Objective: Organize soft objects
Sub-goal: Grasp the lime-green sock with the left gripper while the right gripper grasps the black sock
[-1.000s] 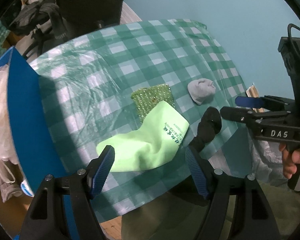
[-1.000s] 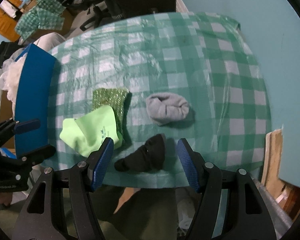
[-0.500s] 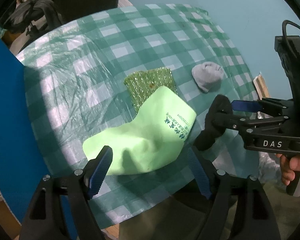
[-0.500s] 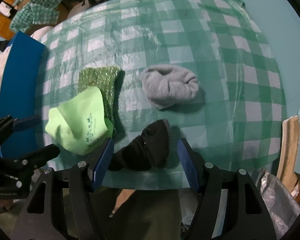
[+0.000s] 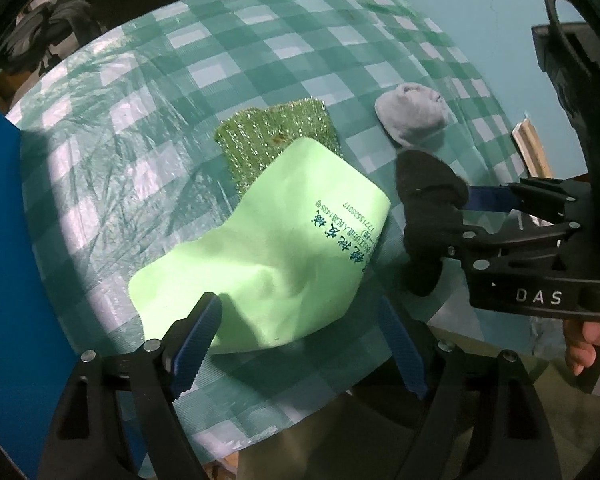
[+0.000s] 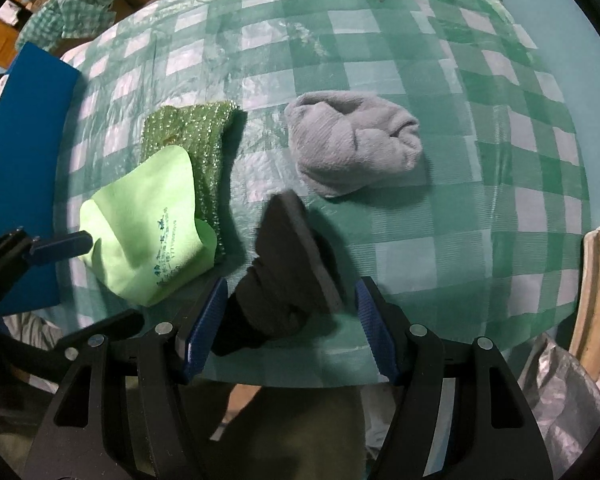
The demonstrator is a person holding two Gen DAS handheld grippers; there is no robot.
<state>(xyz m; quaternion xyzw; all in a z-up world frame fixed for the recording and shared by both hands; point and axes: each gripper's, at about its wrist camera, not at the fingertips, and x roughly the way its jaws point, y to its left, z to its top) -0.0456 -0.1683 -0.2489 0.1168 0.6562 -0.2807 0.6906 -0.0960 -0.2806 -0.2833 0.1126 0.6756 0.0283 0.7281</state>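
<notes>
A light green cloth (image 5: 260, 248) with printed writing lies on the checked table, partly over a glittery green scrub cloth (image 5: 276, 136). My left gripper (image 5: 300, 340) hangs just above the cloth's near edge. Its jaws are opening, with that edge between them and the pads not pressing on it. A black sock (image 6: 292, 268) sits between the fingers of my right gripper (image 6: 288, 326), whose pads stand a little off it on both sides. A balled grey sock (image 6: 352, 144) lies just beyond. The right gripper (image 5: 452, 216) shows over the black sock (image 5: 428, 200) in the left wrist view.
A blue board (image 6: 28, 120) stands along the table's left side. The table's near edge (image 6: 300, 372) runs just under both grippers. To the right are a wooden piece (image 6: 596, 292), a silvery bag (image 6: 560, 392) and the teal wall. A hand (image 5: 584, 340) holds the right gripper's handle.
Both grippers have sunk toward the table. The left jaws have spread wider over the green cloth. The right fingers now straddle the black sock.
</notes>
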